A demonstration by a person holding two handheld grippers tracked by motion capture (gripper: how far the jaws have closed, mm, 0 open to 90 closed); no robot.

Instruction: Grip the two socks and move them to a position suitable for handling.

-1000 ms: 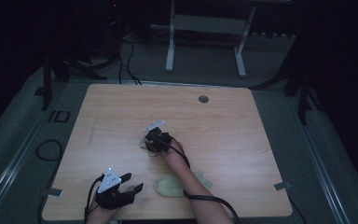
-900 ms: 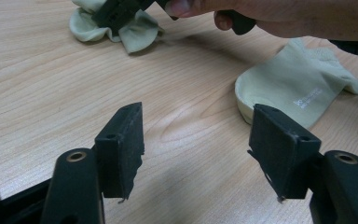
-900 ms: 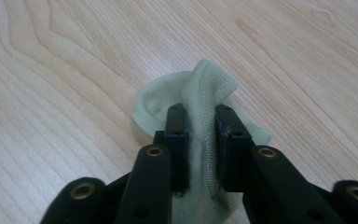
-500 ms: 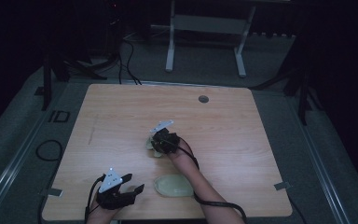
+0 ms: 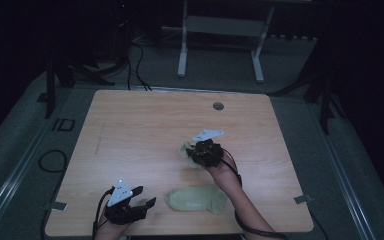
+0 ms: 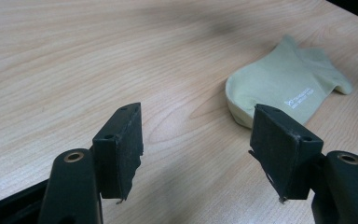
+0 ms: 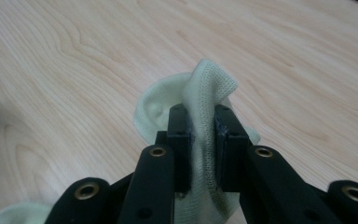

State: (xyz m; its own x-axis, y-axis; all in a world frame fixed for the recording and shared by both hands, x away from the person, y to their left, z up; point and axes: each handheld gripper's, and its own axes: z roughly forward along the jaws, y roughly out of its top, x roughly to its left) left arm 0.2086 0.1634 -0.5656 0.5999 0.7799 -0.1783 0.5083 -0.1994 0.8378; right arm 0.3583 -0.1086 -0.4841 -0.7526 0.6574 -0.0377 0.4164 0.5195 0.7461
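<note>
Mid-desk [image 5: 130,120]: right tongs [image 7: 200,140] just closed on one sock [image 7: 205,93], lifted it farther out. Second sock [image 5: 196,199] lies flat near edge; left tongs [image 6: 196,154] open, empty, beside it. Pairing next, probably.

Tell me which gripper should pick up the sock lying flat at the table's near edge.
Probably the left gripper: its jaws stand open and empty beside the flat sock. The right gripper is already clamped on the other sock.
</note>
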